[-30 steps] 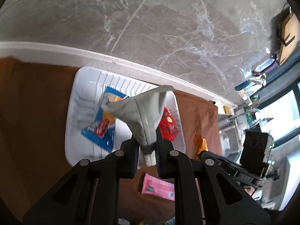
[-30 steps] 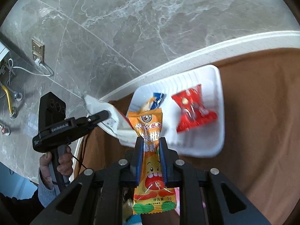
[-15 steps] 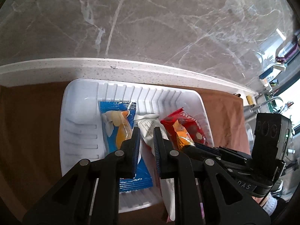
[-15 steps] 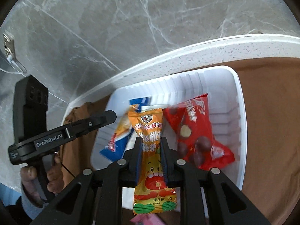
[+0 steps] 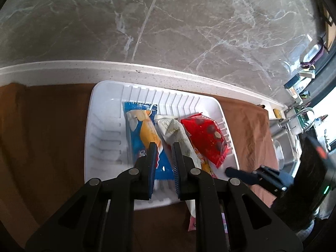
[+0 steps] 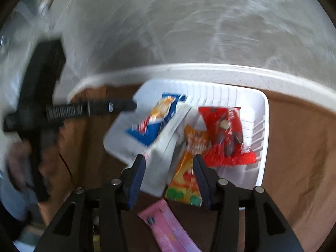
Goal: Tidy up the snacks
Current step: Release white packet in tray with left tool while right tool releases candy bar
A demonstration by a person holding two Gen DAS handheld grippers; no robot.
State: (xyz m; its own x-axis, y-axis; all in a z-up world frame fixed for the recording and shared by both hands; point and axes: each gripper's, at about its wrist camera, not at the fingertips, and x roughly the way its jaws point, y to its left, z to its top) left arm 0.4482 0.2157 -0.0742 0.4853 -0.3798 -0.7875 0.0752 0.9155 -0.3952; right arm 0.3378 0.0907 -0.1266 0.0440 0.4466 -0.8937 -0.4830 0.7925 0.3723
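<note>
Released, orange packet (image 6: 190, 163) lies between right tongs (image 6: 169, 163).

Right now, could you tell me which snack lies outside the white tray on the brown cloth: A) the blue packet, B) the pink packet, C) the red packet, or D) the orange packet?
B: the pink packet lies on the brown cloth in front of the tray, while the red, blue and orange packets are in the tray.

White ribbed tray (image 5: 105, 126); blue-and-orange packet (image 5: 140, 130); cream wrapper (image 5: 174, 130); red packet (image 5: 205, 136); pink packet (image 6: 170, 229); brown cloth (image 5: 42, 136); grey veined marble wall (image 5: 168, 31).
</note>
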